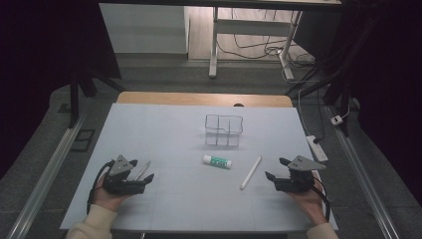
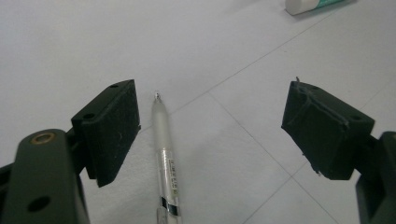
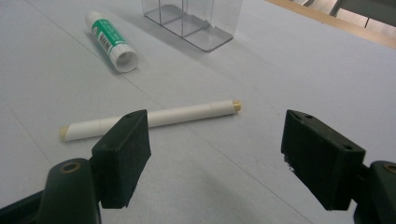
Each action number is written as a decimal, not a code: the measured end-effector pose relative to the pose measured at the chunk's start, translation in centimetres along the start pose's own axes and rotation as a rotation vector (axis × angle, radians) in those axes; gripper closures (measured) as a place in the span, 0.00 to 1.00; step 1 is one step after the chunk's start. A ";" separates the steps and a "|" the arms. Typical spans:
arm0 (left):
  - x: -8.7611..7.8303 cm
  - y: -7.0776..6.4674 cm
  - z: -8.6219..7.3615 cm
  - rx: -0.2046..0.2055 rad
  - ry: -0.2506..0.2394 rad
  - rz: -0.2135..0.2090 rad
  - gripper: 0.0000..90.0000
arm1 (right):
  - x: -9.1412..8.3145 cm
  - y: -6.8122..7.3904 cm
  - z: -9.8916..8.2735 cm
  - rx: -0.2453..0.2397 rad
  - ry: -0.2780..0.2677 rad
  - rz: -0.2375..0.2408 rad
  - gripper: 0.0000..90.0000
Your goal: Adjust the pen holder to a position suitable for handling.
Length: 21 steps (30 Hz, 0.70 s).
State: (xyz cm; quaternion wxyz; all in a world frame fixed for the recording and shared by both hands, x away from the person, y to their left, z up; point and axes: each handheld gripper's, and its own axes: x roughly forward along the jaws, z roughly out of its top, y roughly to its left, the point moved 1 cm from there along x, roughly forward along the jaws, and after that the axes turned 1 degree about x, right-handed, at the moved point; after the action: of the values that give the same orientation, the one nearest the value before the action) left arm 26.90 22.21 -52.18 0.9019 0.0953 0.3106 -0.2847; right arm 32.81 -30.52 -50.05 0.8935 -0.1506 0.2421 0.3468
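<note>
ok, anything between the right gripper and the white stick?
No. In the right gripper view the stick lies just past the open fingers, with bare table between. The high view agrees: right gripper, then the stick, nothing between.

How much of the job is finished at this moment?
Nothing looks done: the clear organizer is empty. Nothing is held; both the left gripper and the right gripper are open. The pen, glue stick and white stick lie on the table.
</note>
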 end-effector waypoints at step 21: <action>0.1 0.0 0.1 0.001 0.005 -0.009 0.24 | 2.2 0.4 3.5 0.029 0.009 -0.033 0.50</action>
State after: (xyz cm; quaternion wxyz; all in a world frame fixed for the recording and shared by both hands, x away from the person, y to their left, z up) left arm 26.96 22.13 -52.19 0.8998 0.0949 0.3131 -0.2887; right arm 35.08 -27.46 -48.35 0.9002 -0.1432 0.2485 0.3278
